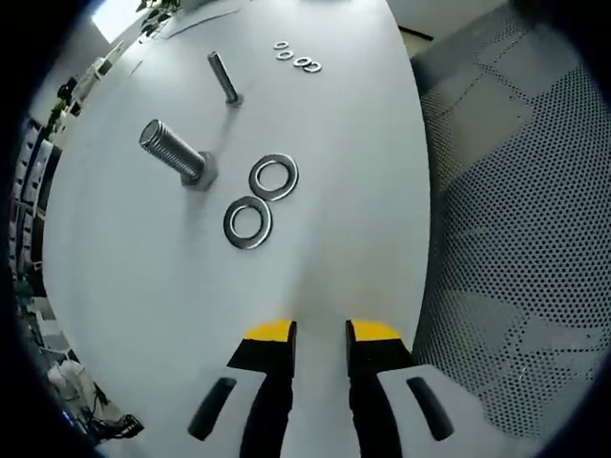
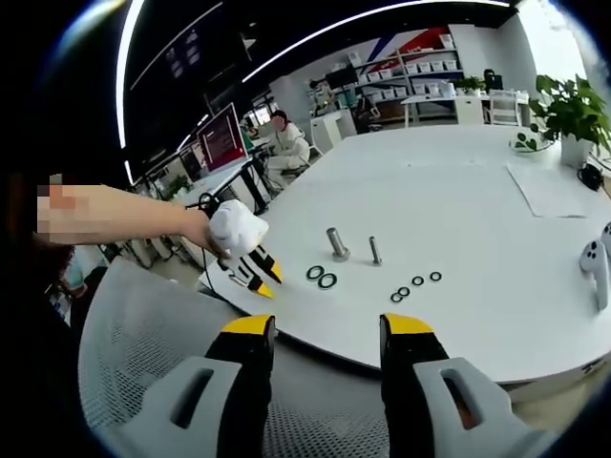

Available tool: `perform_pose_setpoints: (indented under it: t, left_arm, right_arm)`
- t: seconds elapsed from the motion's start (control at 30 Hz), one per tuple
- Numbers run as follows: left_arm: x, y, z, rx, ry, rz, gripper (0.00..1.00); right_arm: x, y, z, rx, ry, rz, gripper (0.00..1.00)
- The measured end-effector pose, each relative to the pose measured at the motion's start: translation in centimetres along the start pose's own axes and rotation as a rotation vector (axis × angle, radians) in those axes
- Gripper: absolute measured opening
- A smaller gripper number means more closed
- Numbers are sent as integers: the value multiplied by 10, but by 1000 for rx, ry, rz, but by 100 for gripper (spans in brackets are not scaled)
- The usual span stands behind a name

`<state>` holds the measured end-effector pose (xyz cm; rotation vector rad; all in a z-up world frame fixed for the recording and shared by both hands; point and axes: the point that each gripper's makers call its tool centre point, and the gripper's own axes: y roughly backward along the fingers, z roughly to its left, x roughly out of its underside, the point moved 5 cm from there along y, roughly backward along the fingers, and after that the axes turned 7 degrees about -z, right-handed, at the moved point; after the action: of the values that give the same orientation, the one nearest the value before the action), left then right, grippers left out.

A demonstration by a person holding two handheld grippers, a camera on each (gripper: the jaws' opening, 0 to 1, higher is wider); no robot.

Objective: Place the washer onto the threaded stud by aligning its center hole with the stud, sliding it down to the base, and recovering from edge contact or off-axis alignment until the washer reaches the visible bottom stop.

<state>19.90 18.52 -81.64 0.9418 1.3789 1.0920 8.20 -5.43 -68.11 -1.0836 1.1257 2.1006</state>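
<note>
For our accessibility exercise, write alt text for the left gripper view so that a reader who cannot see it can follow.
On a white table, two large washers lie flat beside a thick threaded stud standing on its hex base, with a thinner stud and four small washers beyond. The left tool, open and empty, hovers short of them, and a perforated grey chair sits beside the table.

- The left gripper point(image 1: 320, 329) points out over the table point(image 1: 344, 143). Its two jaws have yellow tips. They stand a little apart, with nothing between them.
- In the right gripper view, the left gripper point(image 2: 264, 279) hangs by the near edge of the table point(image 2: 458, 219). A hand point(image 2: 235, 229) in a white glove holds it, and a bare arm point(image 2: 134, 215) reaches out behind the hand.
- The right gripper point(image 2: 327, 324) is held back from the table. Its jaws are wide apart and hold nothing.
</note>
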Motion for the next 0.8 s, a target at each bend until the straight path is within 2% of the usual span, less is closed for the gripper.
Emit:
perform_pose_setpoints:
  t: [0.13, 0.43, 0.6, 0.73, 0.8]
  left_arm:
    - [-1, -1, 3, 3, 6, 5, 18]
    - [-5, -2, 1, -8, 10, 71, 19]
    - [-4, -2, 1, -6, 8, 80, 19]
    - [-3, -2, 3, 15, -14, 76, 19]
    - [-3, -2, 5, 26, -71, 69, 15]
  right_arm:
    - [0, 0, 0, 3, -2, -3, 47]
    - [-2, 1, -1, 10, -10, -24, 47]
    - [-3, 1, -1, 12, -12, -30, 46]
    - [-2, 1, -2, 14, -13, -32, 46]
    - [-2, 1, -2, 15, -13, -32, 46]
